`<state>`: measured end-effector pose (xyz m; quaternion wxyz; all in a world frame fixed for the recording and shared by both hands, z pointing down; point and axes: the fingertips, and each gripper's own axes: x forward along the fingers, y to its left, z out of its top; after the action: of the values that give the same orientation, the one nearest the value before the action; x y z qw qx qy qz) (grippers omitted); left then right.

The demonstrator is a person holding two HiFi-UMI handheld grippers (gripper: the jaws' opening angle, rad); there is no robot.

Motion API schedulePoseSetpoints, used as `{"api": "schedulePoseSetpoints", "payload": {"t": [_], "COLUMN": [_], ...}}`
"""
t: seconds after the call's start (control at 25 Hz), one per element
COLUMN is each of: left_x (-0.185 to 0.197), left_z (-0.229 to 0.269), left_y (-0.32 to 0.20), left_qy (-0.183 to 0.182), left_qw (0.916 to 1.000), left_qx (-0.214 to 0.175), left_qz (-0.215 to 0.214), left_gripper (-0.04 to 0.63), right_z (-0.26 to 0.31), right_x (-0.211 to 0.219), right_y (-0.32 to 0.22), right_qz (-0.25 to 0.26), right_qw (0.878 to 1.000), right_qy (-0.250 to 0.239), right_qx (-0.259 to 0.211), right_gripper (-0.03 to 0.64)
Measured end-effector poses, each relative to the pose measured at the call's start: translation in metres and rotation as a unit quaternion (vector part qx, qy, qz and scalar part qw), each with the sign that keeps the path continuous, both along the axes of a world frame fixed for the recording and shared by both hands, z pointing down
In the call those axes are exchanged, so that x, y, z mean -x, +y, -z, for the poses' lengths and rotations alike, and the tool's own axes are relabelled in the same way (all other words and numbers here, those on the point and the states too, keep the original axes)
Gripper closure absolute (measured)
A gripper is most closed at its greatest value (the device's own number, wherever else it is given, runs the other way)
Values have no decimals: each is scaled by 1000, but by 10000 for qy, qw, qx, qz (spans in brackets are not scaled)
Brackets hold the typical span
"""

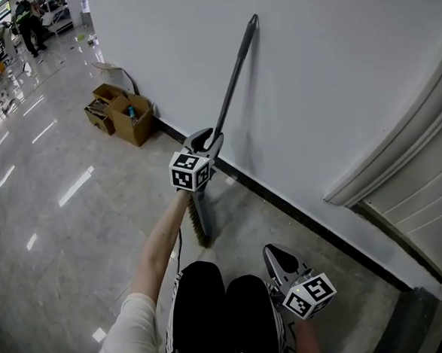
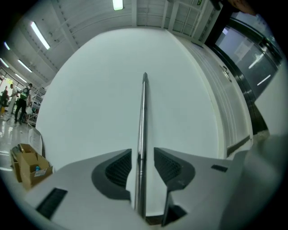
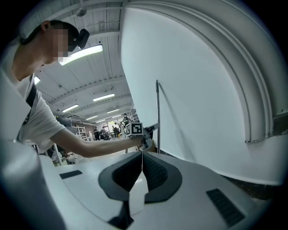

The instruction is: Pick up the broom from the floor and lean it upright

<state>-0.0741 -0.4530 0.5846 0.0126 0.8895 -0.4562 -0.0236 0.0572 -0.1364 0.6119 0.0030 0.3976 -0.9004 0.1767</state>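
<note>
The broom stands upright with its long dark handle [image 1: 231, 82] leaning on the white wall [image 1: 326, 74] and its brush head [image 1: 199, 222] on the floor. My left gripper [image 1: 208, 139] is low on the handle. In the left gripper view the metal handle [image 2: 143, 117] runs up between the pads of that gripper [image 2: 142, 164], with a small gap on each side, so the jaws are open around it. My right gripper [image 1: 276, 253] is held back near the person's knees, shut and empty [image 3: 142, 168]. The right gripper view shows the broom handle [image 3: 157, 117] against the wall.
Open cardboard boxes [image 1: 120, 112] sit by the wall to the left. A dark baseboard [image 1: 294, 211] runs along the wall's foot. A curved white frame [image 1: 404, 147] rises at the right. People stand far off at the upper left [image 1: 28, 15]. The person's dark knees [image 1: 223, 308] are below.
</note>
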Motion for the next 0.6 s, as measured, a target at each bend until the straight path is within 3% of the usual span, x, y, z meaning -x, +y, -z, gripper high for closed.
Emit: {"api": "schedulePoseSetpoints", "payload": {"t": [0.08, 0.24, 0.44, 0.52, 0.6], "left_x": [2, 17, 35, 39, 46], "left_z": [17, 49, 69, 64, 50], "left_y": [2, 27, 120, 154, 179], "left_qy": [159, 461, 575, 726, 948], "left_qw": [9997, 9972, 9875, 9848, 9847], "left_qx": [-196, -546, -1153, -1166, -914], "left_qz": [35, 205, 912, 1060, 1138], "left_gripper": [373, 371, 371, 371, 371], "right_z": [4, 18, 36, 37, 31], "right_x": [1, 11, 22, 26, 30], "right_y": [-5, -23, -45, -52, -59], "right_qz": [17, -31, -362, -404, -440], "right_qw": [9998, 9994, 9978, 9975, 9976], "right_qy": [-174, -334, -550, -571, -530], "right_qx": [5, -84, -116, -128, -97], "right_gripper": [603, 603, 603, 603, 603]}}
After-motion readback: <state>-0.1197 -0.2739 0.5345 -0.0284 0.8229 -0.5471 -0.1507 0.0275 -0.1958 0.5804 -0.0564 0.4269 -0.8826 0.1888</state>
